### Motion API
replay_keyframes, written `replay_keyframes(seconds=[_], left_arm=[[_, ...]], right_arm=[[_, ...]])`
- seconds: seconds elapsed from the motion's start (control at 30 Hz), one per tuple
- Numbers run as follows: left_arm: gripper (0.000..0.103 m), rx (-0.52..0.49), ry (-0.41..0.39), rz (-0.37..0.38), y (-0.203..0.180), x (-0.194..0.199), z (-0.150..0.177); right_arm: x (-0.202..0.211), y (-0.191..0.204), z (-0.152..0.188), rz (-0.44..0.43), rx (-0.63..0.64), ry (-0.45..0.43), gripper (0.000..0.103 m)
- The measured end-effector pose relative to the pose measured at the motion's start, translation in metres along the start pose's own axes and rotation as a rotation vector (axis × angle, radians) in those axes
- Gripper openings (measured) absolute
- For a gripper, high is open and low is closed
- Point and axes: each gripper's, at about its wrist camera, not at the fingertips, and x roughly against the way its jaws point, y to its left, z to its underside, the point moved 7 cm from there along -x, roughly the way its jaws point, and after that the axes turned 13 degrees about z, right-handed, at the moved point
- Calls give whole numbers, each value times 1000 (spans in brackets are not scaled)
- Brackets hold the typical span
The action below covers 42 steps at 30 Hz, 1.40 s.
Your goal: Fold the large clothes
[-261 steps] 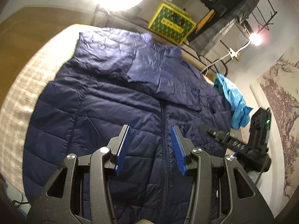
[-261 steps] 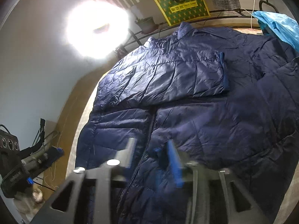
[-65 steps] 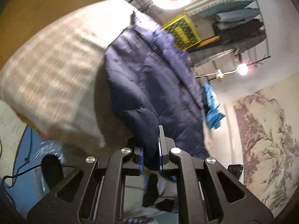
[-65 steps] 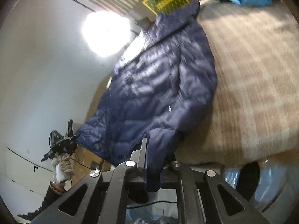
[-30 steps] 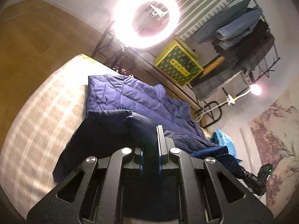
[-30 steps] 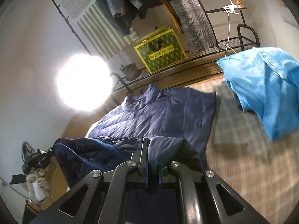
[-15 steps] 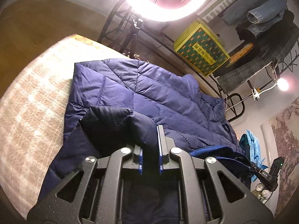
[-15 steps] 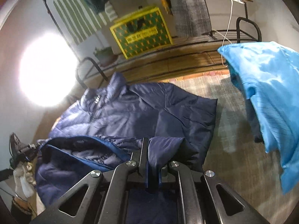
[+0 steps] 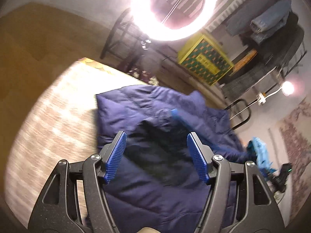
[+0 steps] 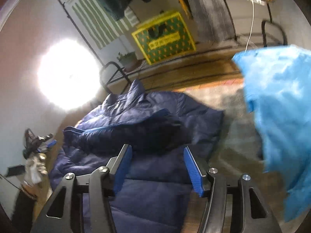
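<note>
The navy puffer jacket (image 9: 155, 155) is lying folded on the plaid bed cover (image 9: 54, 128), its left edge leaving a wide bare strip of cover, while on the right a blue garment (image 10: 281, 116) is sitting near its edge. The left gripper (image 9: 156, 157) and the right gripper (image 10: 157, 165) are hovering above the jacket with fingers spread, holding nothing. Half a second ago both were pinching the jacket's hem; now they are letting it lie.
</note>
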Motion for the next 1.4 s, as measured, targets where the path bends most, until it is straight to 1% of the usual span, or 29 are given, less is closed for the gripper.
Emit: replay_keyframes(seconds=[0.03, 0.07, 0.2, 0.3, 0.33, 0.37, 0.4, 0.43, 0.47, 0.5, 0.53, 0.57, 0.6, 0.63, 0.7, 0.73, 0.8, 0.83, 0.87, 0.9, 0.93, 1.07, 1.13, 1.2, 1.3, 1.33, 1.4], left_arm=[[67, -2, 18, -10, 4, -2, 1], [67, -2, 40, -27, 11, -7, 3], [67, -34, 110, -78, 23, -27, 12], [67, -72, 174, -171, 30, -44, 23], [66, -75, 193, -190, 32, -49, 26], [61, -78, 195, -199, 33, -50, 28], [52, -85, 187, -205, 33, -51, 29], [46, -92, 182, -205, 33, -50, 30], [36, -110, 173, -213, 31, -49, 30], [28, -127, 165, -225, 30, -47, 30], [23, -151, 156, -244, 27, -45, 30], [12, -172, 154, -255, 23, -44, 31], [8, -195, 153, -267, 20, -44, 32], [7, -226, 149, -286, 16, -43, 33], [4, -274, 147, -318, 9, -45, 33], [4, -304, 145, -338, 5, -45, 33], [4, -359, 153, -353, -2, -49, 37], [4, -376, 162, -359, -4, -51, 39], [4, -384, 163, -364, -5, -53, 40], [4, -385, 164, -363, -5, -54, 41], [4, -380, 162, -358, -5, -54, 40], [3, -374, 156, -353, -3, -56, 40], [3, -368, 152, -350, -2, -55, 39], [3, -367, 151, -349, -2, -55, 39], [2, -372, 149, -349, -2, -53, 39], [2, -376, 142, -351, -3, -52, 37], [2, -384, 133, -360, -6, -49, 34]], right_arm=[[0, -3, -1, 18, 6, -8, 68], [-2, -8, 0, 42, 9, -10, 68], [-25, -16, 3, 72, 8, 38, 68], [-46, -11, 10, 104, 69, 88, 68], [-52, -9, 13, 116, 89, 103, 66], [-57, -8, 16, 127, 108, 111, 63], [-59, -6, 17, 131, 117, 112, 56], [-61, -5, 16, 130, 120, 110, 47], [-60, -5, 16, 132, 124, 102, 41], [-60, -5, 15, 140, 129, 95, 33], [-58, -4, 13, 148, 136, 85, 23], [-56, -4, 13, 158, 146, 76, 20], [-55, -4, 12, 166, 156, 69, 14], [-52, -3, 12, 179, 170, 60, 10], [-46, 0, 12, 215, 206, 41, 7], [-45, 2, 12, 235, 223, 38, 7], [-42, 10, 15, 302, 313, 27, 8], [-42, 12, 15, 324, 342, 21, 21], [-42, 13, 14, 346, 357, 14, 31], [-41, 13, 12, 356, 355, 1, 45], [-39, 13, 10, 348, 345, -12, 49], [-37, 14, 3, 292, 319, -35, 52], [-45, 14, 2, 281, 312, -14, 53], [-59, 14, 5, 267, 301, 37, 52], [-68, 14, 10, 257, 291, 70, 12], [-67, 15, 10, 261, 290, 60, 8], [-59, 19, 9, 284, 309, 25, 4]])
